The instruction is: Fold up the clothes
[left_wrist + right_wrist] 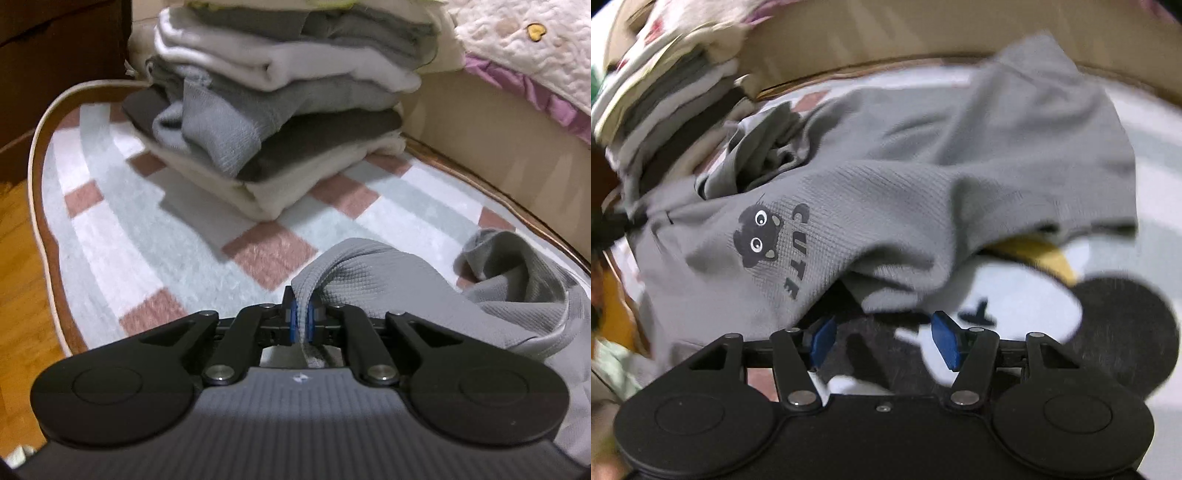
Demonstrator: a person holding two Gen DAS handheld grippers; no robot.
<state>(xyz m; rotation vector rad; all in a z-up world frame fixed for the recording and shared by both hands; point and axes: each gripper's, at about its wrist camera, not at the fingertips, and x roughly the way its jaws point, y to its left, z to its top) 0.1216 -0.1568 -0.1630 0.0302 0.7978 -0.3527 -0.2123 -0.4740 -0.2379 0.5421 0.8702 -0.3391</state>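
- Here, left to right: the left gripper (302, 321) has its jaws nipped tight on a fold of the grey shirt (388, 291), which lies crumpled on the checked rug (110, 236) in front of the stack (273, 110) of folded clothes.
- The shirt (886, 184) looks light, soft and limp; it will likely sag and bunch, so hems or corners seem the best holds.
- The right gripper (882, 339) hovers at the shirt's near edge, jaws wide apart and empty.
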